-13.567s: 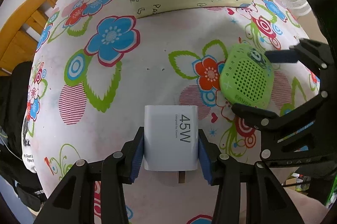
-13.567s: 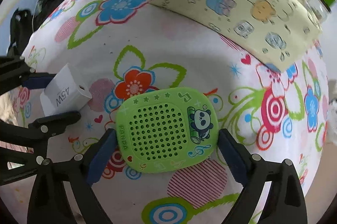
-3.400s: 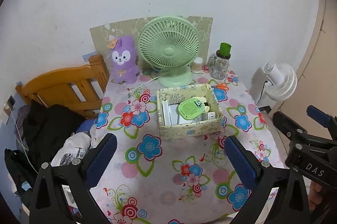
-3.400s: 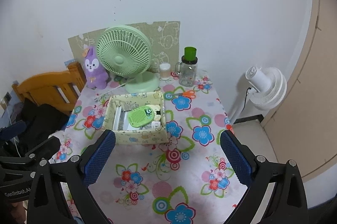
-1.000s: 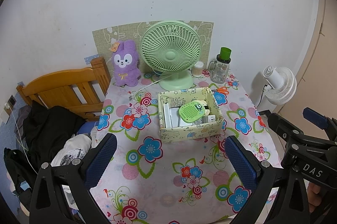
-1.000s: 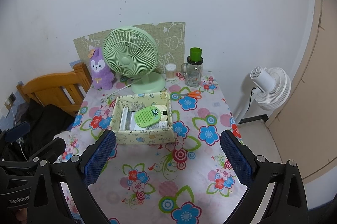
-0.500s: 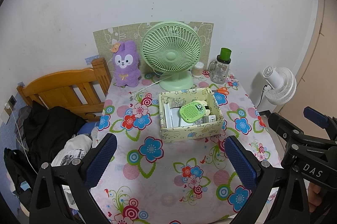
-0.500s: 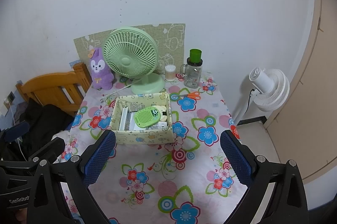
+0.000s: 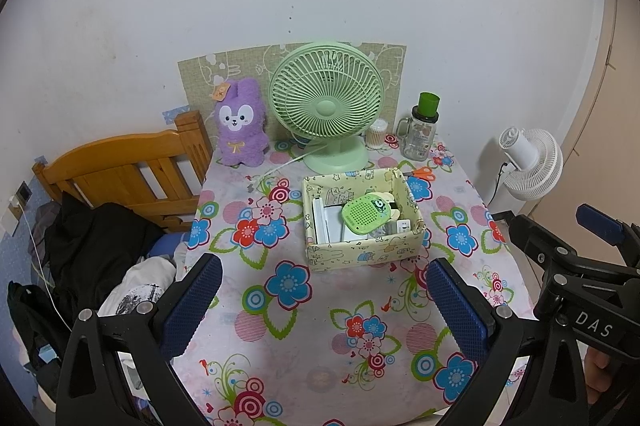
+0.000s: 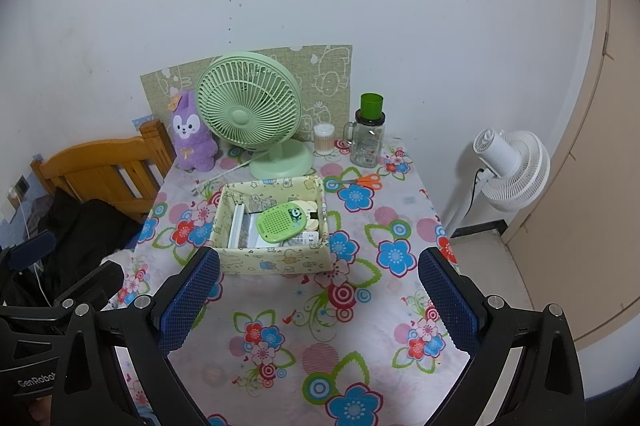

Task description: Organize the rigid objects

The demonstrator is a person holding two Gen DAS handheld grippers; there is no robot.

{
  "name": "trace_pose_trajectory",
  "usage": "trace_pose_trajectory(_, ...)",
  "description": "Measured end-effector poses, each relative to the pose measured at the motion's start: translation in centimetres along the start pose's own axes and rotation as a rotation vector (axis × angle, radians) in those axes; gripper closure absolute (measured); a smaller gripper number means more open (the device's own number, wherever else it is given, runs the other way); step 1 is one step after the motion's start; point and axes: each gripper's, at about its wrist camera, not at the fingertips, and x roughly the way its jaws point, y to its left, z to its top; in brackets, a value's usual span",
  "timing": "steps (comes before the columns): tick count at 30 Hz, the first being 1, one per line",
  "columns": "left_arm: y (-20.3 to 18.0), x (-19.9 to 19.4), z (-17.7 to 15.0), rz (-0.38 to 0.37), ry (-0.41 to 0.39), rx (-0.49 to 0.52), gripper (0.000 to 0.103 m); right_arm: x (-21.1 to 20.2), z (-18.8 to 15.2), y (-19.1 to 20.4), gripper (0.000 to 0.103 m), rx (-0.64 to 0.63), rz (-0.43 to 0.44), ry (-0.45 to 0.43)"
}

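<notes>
Both claws up high above the near edge of the bench [image 9: 320, 378], nothing between the pads. Left claw [image 9: 324, 310] spread wide, released. Right claw [image 10: 318, 300] same: spread wide, released; its black frame also shows at the right edge of the left view.

Pale yellow cartoon-print fabric box [image 9: 362, 252] sits mid-bench on the floral tablecloth, well apart from both claws. Inside it: green perforated panda speaker [image 9: 366, 213] lying flat on top, tilted a bit, resting over white rectangular items [image 9: 328, 222]. A small white charger-like block [image 10: 310, 238] sits at the box's near right corner. Rest of the contents too small to tell.

Far side of the bench: mint green desk fan [image 9: 326, 102], purple plush bunny [image 9: 240, 124] to its left, glass mug jar with green lid [image 9: 424, 132] to its right. Orange-handled scissors [image 10: 362, 181] lie just beyond the box's far right corner. White floor fan [image 10: 510, 166] stands off the bench, right.
</notes>
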Motion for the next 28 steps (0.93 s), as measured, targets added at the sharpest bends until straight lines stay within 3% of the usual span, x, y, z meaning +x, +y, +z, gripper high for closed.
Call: trace_pose_trajectory(28, 0.41, 0.33, -0.01, -0.008, 0.014, -0.008, 0.0, 0.24, -0.08, 0.23, 0.002, 0.006, 0.002, 0.02)
